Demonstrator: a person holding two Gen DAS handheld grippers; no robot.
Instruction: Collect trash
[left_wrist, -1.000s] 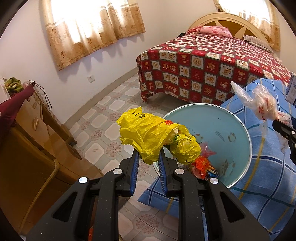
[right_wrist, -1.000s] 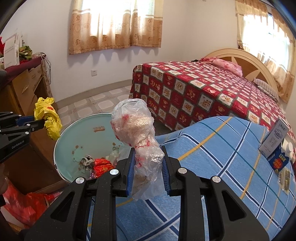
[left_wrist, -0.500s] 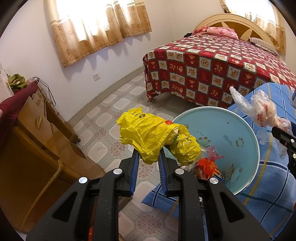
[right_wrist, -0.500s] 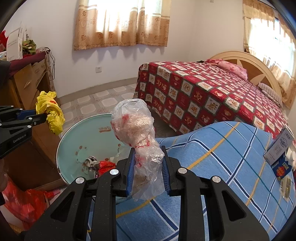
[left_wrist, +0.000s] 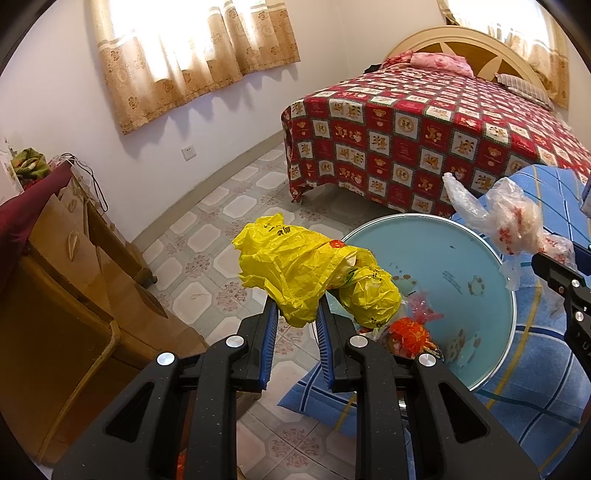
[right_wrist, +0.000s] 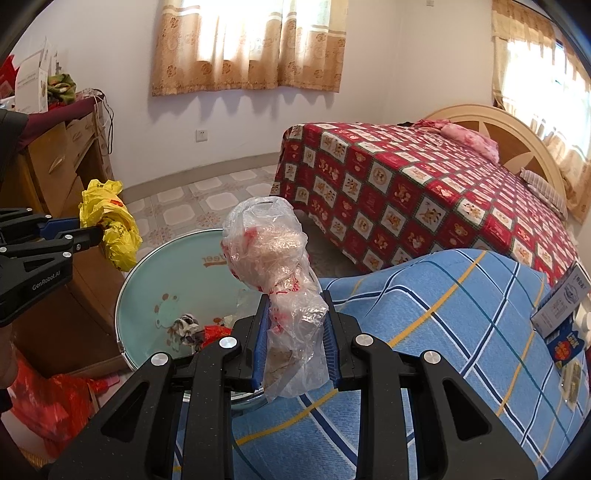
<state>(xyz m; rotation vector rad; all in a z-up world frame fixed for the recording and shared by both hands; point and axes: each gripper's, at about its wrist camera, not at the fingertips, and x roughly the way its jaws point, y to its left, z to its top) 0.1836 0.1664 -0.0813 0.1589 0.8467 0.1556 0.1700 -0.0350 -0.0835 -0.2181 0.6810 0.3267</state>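
- The left tongs (left_wrist: 293, 317) are clenched on a crumpled yellow bag (left_wrist: 306, 269), which bulges above and to the right of the tips.
- The right tongs (right_wrist: 295, 325) are clenched on a clear bag (right_wrist: 269, 254) with red print, its knotted bulk standing up above the pads.
- Both bags hang in the air near the rim of a pale blue bin (left_wrist: 458, 258); the yellow bag is at its left edge, the clear bag at its right, neither inside yet.
- The bin already holds some trash: an orange-red wrapper (left_wrist: 410, 330) and other small scraps at the bottom.
- The bin sits against a blue plaid cover (right_wrist: 443, 314); near that cover's far right edge lie a box (right_wrist: 561, 302) and a few small packets, which may or may not be trash.
- A red bag (right_wrist: 44, 402) lies on the floor left of the bin.
- Judged so: two pieces picked up, dropping them in is the step at hand; after that, whatever loose litter remains.
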